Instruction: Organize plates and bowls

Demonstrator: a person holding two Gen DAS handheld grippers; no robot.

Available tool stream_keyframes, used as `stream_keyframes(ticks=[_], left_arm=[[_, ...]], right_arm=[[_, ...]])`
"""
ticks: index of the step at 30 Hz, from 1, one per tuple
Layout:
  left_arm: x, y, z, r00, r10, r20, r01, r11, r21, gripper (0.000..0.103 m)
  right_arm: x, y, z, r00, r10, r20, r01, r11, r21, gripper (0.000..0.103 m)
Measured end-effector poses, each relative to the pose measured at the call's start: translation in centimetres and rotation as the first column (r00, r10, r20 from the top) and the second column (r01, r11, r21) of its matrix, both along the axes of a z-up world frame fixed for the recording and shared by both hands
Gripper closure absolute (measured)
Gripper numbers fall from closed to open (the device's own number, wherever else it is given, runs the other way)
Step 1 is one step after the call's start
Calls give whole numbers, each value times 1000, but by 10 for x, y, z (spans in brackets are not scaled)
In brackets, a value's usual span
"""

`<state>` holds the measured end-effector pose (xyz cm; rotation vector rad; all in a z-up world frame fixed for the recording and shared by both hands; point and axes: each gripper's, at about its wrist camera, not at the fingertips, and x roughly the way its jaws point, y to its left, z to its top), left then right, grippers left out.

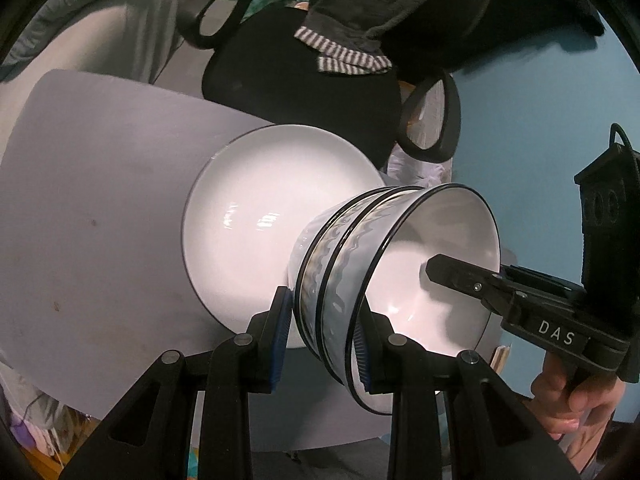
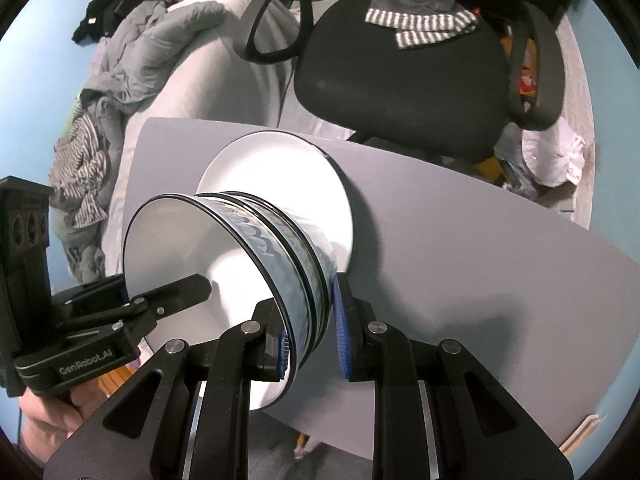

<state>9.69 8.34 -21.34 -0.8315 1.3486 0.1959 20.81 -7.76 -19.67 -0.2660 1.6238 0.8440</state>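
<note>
A stack of three nested bowls [image 1: 348, 264] with blue wave bands and dark rims sits on a white plate [image 1: 256, 208] on the grey table [image 1: 100, 220]. My left gripper [image 1: 324, 340] is shut on the stack's rims, one finger inside the top bowl, one outside. My right gripper [image 2: 310, 328] is shut on the opposite side of the same stack [image 2: 280, 252], one finger inside, one outside; the plate [image 2: 280, 164] lies under it. Each view shows the other gripper's finger inside the top bowl [image 1: 460, 272] [image 2: 176, 292].
A black office chair [image 2: 400, 80] with striped clothing on it stands beyond the table's far edge. A bed with grey bedding [image 2: 160, 52] lies at the left. A white bag [image 2: 552, 156] lies on the floor at the right. The grey table top [image 2: 480, 260] extends right of the plate.
</note>
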Motion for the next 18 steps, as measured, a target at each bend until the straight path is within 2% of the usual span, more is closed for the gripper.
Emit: stream_keyframes(ticks=[18], left_arm=[[-5, 24, -19, 999, 2, -41, -3, 1000, -31, 75]], right_arm=[[1, 37, -20, 1000, -14, -7, 13, 999, -51, 83]])
